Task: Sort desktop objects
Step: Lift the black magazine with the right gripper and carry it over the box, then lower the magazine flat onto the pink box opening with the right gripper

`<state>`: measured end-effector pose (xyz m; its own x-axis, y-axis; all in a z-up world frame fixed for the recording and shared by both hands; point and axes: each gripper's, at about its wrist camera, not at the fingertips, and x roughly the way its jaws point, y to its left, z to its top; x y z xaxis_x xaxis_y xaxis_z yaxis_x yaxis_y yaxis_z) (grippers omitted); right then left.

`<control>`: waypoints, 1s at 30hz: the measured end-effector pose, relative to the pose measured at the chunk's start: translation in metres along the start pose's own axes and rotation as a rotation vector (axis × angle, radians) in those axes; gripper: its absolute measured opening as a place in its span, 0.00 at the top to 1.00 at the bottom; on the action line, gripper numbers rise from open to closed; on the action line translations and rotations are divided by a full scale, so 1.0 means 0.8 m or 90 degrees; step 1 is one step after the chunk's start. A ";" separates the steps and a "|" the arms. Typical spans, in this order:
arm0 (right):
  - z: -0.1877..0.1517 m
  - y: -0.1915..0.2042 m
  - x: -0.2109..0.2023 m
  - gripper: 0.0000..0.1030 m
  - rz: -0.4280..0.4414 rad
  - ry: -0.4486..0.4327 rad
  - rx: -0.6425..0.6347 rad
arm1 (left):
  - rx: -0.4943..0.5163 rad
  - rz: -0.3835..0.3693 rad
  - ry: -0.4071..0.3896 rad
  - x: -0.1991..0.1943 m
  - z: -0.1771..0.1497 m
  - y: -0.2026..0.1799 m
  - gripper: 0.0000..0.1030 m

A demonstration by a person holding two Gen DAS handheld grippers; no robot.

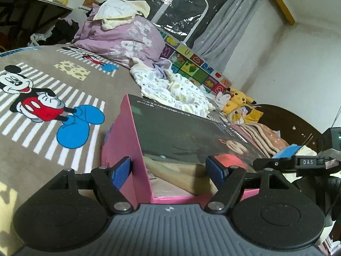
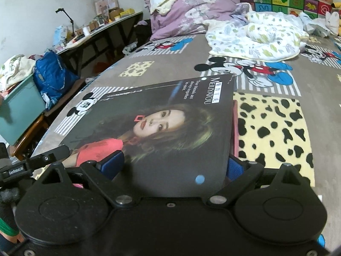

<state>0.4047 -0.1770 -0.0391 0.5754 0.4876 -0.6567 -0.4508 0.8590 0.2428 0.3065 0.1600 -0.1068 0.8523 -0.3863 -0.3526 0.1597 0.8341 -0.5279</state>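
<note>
Both my grippers angle down: left gripper with blue-padded fingers spread wide, right gripper likewise.

The left gripper has a ribbed grey housing with a small emblem at its front edge, flanked by two round black discs. Black linkage arms with silver pivot screws carry blue pads. The right gripper has the same black discs, linkage arms, silver screws and blue pads. At the right-wrist view's lower left edge, a green-and-white sleeve shows.
</note>
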 end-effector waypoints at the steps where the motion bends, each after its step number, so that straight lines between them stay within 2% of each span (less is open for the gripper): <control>1: -0.001 -0.002 0.001 0.05 -0.002 0.001 0.002 | 0.001 0.001 0.000 0.001 -0.001 0.000 0.27; 11: 0.004 0.002 0.016 0.05 -0.032 -0.024 0.029 | 0.000 0.044 -0.043 0.006 -0.009 -0.007 0.27; 23: -0.006 -0.011 0.013 0.06 -0.073 -0.044 0.031 | 0.005 0.043 -0.030 0.013 -0.012 -0.003 0.27; 30: -0.013 -0.037 0.019 0.06 -0.061 -0.025 0.103 | 0.021 0.057 -0.038 0.017 -0.014 -0.009 0.27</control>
<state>0.4196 -0.1965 -0.0633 0.6376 0.4049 -0.6553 -0.2790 0.9143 0.2935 0.3109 0.1445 -0.1165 0.8920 -0.2863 -0.3499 0.0973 0.8774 -0.4698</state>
